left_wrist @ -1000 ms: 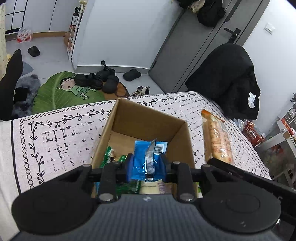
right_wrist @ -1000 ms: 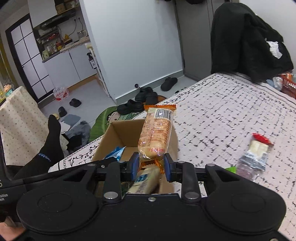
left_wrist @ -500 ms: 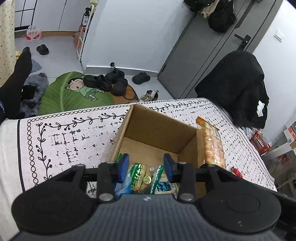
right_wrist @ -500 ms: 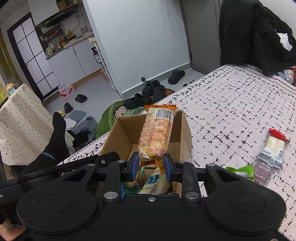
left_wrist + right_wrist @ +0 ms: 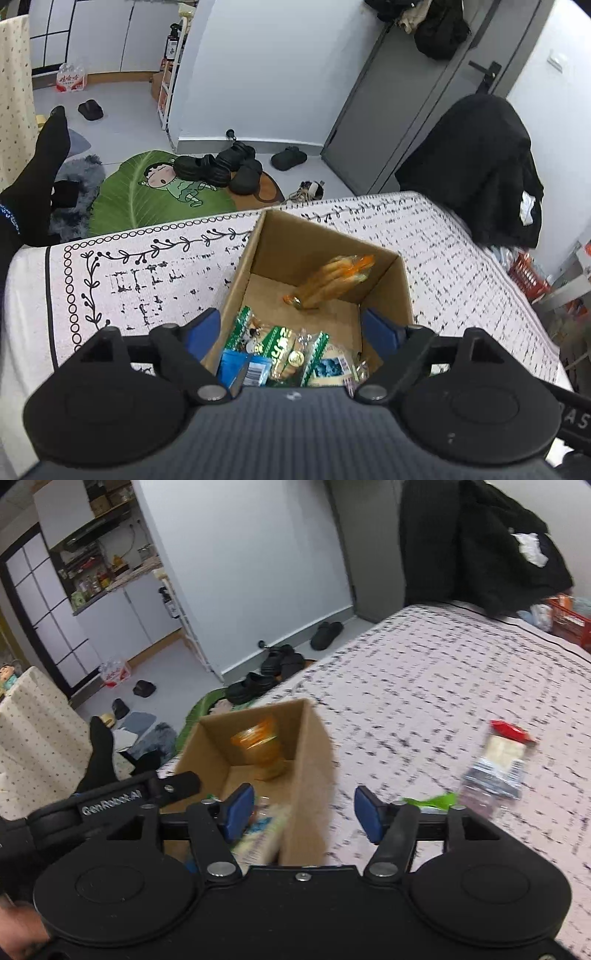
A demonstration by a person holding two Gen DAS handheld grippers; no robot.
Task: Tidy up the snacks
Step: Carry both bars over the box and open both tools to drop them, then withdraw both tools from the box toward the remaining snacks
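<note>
An open cardboard box stands on the patterned tablecloth; it also shows in the right wrist view. Inside, an orange cracker packet leans against the far corner, blurred in the right wrist view. Green snack packets and a blue packet lie at the box's near end. My left gripper is open and empty above the near end of the box. My right gripper is open and empty over the box's right wall.
On the cloth right of the box lie a red-tipped clear snack packet and a green packet. The left gripper's body reaches in at left. A black coat on a chair stands beyond the table. Shoes lie on the floor.
My left gripper let the blue packet go into the box and opened wide. My right gripper opened and the orange cracker packet dropped into the box's far corner.
</note>
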